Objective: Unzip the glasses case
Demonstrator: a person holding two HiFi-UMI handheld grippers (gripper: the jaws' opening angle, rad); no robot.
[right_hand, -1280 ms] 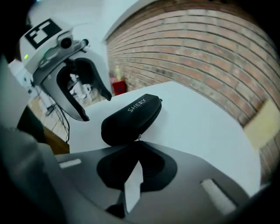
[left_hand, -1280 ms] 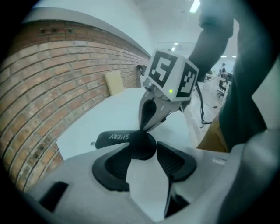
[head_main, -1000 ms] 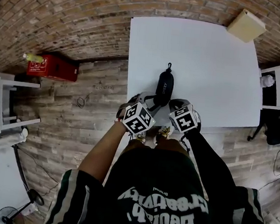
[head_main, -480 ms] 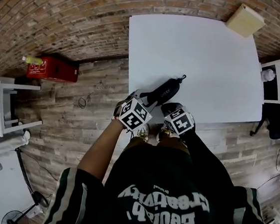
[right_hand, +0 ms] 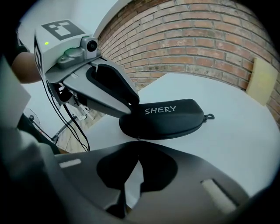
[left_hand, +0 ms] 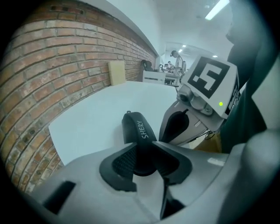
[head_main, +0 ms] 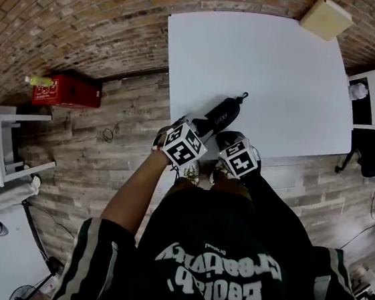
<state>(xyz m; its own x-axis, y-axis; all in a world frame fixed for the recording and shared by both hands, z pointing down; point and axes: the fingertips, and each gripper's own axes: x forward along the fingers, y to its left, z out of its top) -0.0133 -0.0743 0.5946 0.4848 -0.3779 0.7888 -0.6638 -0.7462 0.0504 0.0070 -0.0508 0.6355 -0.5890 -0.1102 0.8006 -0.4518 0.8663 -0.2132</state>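
While closing jaws just now, clamps L gripper (left_hand: 146, 161) onto near end of glasses case (right_hand: 164, 118). Pinches R gripper (right_hand: 139, 146) fully shut on thin zip pull (right_hand: 138, 139).

The glasses case (head_main: 220, 115) (left_hand: 139, 131) (right_hand: 164, 117) is lying flat on the white tabletop (head_main: 284, 69) near its front edge, slanting away to the right. It is a black, rounded, oblong case bearing white "SHERY" lettering, with a small loop sticking out at its far end, and its seam is looking closed. Its near end is sitting between the jaws of the left hand-held gripper (left_hand: 146, 159), which have just been closing and are pressing on its sides. A thin sliver, possibly the zip pull, is reaching from the seam to the closed tips of the right hand-held gripper (right_hand: 138, 148).
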